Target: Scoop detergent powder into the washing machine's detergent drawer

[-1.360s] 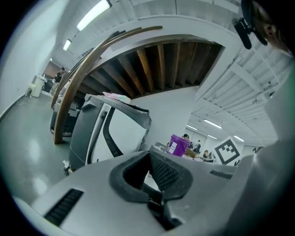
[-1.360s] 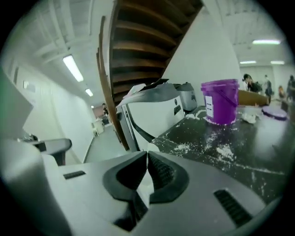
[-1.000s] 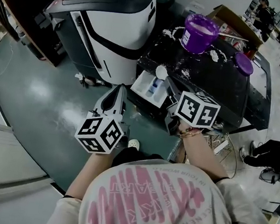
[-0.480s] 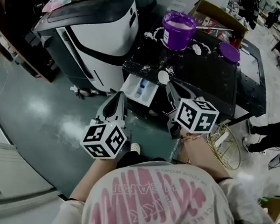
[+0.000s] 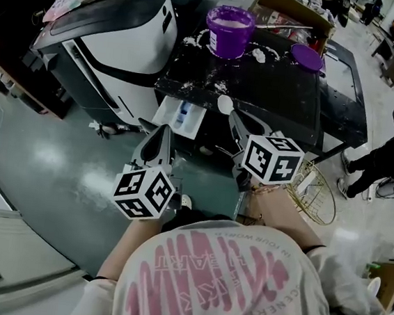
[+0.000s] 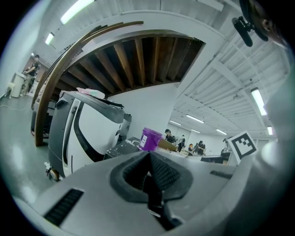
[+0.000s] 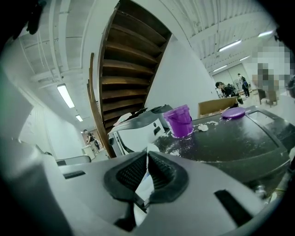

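The right claw [image 7: 146, 159] pinches the white scoop [image 7: 142, 191], its bowl mostly hidden beyond the jaws, while the left claw [image 6: 150, 157] is pressed together, empty, with the open detergent drawer [image 5: 180, 116] just ahead of it.

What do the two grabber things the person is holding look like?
Each is a smooth grey wedge, the left gripper and the right gripper alike, with black ribbed pads inside. Each carries a white cube with black square markers. The person wears a white shirt with pink print.
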Demonstrator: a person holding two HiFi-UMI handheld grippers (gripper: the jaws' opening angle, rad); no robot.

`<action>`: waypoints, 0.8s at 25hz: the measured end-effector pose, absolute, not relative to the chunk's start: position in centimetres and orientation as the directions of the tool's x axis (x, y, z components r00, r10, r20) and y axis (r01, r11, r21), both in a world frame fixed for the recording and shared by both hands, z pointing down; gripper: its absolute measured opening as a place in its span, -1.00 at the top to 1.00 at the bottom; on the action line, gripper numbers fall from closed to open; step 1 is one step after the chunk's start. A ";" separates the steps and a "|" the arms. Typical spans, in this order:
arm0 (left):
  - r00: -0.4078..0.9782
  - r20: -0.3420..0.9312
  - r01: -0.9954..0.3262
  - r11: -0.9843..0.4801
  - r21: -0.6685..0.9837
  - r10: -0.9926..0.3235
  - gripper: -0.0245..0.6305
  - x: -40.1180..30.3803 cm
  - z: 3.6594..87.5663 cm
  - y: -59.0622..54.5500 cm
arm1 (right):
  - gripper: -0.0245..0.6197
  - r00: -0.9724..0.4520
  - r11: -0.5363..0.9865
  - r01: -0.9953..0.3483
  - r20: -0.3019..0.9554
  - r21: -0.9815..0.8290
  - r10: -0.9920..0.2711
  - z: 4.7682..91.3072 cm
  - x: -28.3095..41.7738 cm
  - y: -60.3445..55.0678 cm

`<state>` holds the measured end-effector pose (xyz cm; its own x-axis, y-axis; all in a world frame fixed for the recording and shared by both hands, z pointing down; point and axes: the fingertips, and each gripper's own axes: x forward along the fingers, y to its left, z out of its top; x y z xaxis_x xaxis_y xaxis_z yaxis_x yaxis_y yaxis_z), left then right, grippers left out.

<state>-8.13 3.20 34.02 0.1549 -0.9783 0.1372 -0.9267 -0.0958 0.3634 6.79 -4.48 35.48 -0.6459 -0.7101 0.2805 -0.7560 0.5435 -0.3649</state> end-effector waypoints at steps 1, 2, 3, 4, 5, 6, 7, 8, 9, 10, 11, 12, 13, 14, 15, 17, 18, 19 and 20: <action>0.156 0.136 -0.926 -0.097 0.365 -0.978 0.92 -7.9 34.0 3.3 | 0.90 -0.647 0.545 -0.755 0.280 -0.364 -0.709 35.5 7.0 -4.3; 0.158 0.136 -0.926 -0.098 0.365 -0.978 0.92 -7.6 34.0 3.4 | 0.90 -0.648 0.546 -0.755 0.280 -0.363 -0.709 35.4 7.3 -4.2; 0.159 0.136 -0.925 -0.099 0.366 -0.978 0.92 -7.4 34.0 3.5 | 0.90 -0.648 0.547 -0.754 0.279 -0.364 -0.709 35.4 7.5 -4.0; 0.160 0.136 -0.925 -0.101 0.366 -0.978 0.92 -7.1 34.0 3.6 | 0.90 -0.648 0.546 -0.755 0.279 -0.363 -0.709 35.4 7.8 -3.9; 0.162 0.135 -0.925 -0.103 0.366 -0.978 0.92 -6.9 33.9 3.7 | 0.90 -0.647 0.546 -0.756 0.278 -0.362 -0.710 35.4 8.0 -3.8; 0.163 0.133 -0.925 -0.105 0.366 -0.978 0.92 -6.6 33.9 3.8 | 0.90 -0.646 0.546 -0.756 0.278 -0.361 -0.711 35.4 8.2 -3.7; 0.165 0.130 -0.924 -0.107 0.366 -0.978 0.92 -6.4 33.8 3.8 | 0.90 -0.645 0.546 -0.757 0.278 -0.359 -0.712 35.3 8.4 -3.6; 0.166 0.128 -0.924 -0.109 0.367 -0.978 0.92 -6.3 33.8 3.9 | 0.90 -0.645 0.547 -0.758 0.278 -0.356 -0.712 35.3 8.5 -3.6; 0.167 0.125 -0.923 -0.111 0.368 -0.978 0.92 -6.1 33.8 3.9 | 0.90 -0.643 0.548 -0.759 0.278 -0.351 -0.713 35.3 8.7 -3.5; 0.168 0.124 -0.922 -0.112 0.370 -0.978 0.92 -5.8 33.8 4.0 | 0.90 -0.642 0.548 -0.761 0.280 -0.346 -0.714 35.3 8.9 -3.4; 0.170 0.125 -0.921 -0.113 0.373 -0.977 0.92 -5.6 33.9 4.1 | 0.90 -0.640 0.548 -0.763 0.283 -0.343 -0.714 35.4 9.1 -3.3; 0.173 0.127 -0.920 -0.115 0.374 -0.977 0.92 -5.3 34.0 4.2 | 0.90 -0.639 0.547 -0.764 0.285 -0.341 -0.714 35.5 9.3 -3.1; 0.176 0.129 -0.920 -0.116 0.374 -0.976 0.92 -5.1 34.2 4.2 | 0.90 -0.638 0.546 -0.765 0.288 -0.341 -0.714 35.6 9.4 -3.0; 0.177 0.132 -0.920 -0.117 0.373 -0.975 0.92 -5.0 34.2 4.3 | 0.90 -0.637 0.545 -0.766 0.288 -0.341 -0.715 35.7 9.6 -2.9; 0.178 0.133 -0.921 -0.117 0.372 -0.975 0.92 -4.9 34.3 4.4 | 0.90 -0.636 0.543 -0.767 0.288 -0.342 -0.716 35.8 9.6 -2.8; 0.176 0.134 -0.922 -0.116 0.371 -0.975 0.92 -4.8 34.3 4.6 | 0.90 -0.634 0.540 -0.768 0.289 -0.345 -0.717 35.9 9.8 -2.7; 0.175 0.133 -0.922 -0.115 0.370 -0.976 0.92 -4.8 34.3 4.7 | 0.90 -0.634 0.539 -0.768 0.290 -0.346 -0.717 36.0 9.9 -2.6; 0.175 0.133 -0.922 -0.115 0.370 -0.976 0.92 -4.7 34.3 4.7 | 0.90 -0.633 0.537 -0.769 0.291 -0.347 -0.717 36.0 10.0 -2.5; 0.174 0.133 -0.922 -0.114 0.369 -0.976 0.92 -4.7 34.3 4.8 | 0.90 -0.631 0.535 -0.770 0.290 -0.348 -0.719 36.1 10.1 -2.5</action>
<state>-4.69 4.79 34.30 0.1743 -0.9756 0.1332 -0.9224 -0.1144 0.3690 10.07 -2.47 36.08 -0.6314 -0.7190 0.2904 -0.7696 0.5354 -0.3478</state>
